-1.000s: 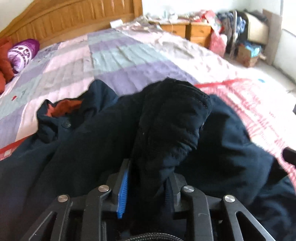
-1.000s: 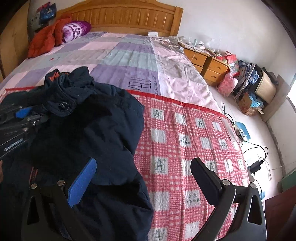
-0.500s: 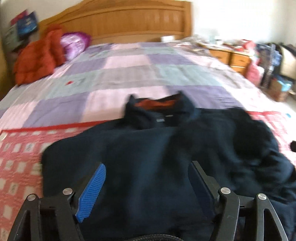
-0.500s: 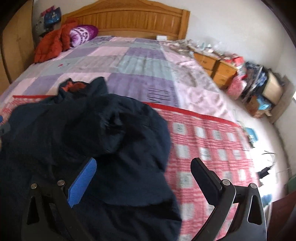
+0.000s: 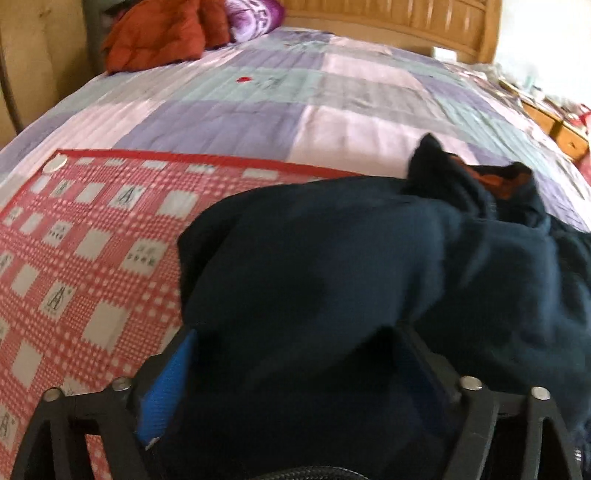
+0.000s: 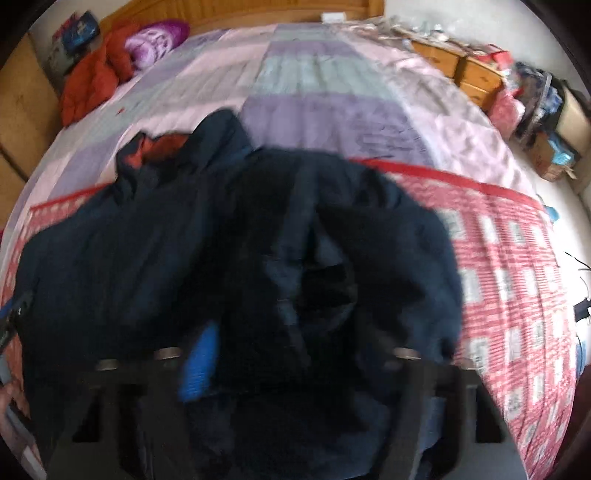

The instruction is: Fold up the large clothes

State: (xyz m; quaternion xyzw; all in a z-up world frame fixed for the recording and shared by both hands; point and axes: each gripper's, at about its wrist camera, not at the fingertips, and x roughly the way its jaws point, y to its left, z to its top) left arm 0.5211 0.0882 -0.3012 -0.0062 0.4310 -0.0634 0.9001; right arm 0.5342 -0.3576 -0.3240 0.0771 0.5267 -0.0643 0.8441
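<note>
The jacket (image 6: 236, 266) lies right under both tongs, collar (image 6: 162, 147) pointing away toward the headboard; left tongs (image 5: 295, 373) opening over it, right tongs (image 6: 295, 354) closing on its cloth.

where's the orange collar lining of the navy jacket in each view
Left wrist: collar lining, right of centre, upper half, at the jacket's far edge.
Right wrist: collar lining, left of centre, upper half.
Shared landmark: purple pillow by the headboard.
</note>
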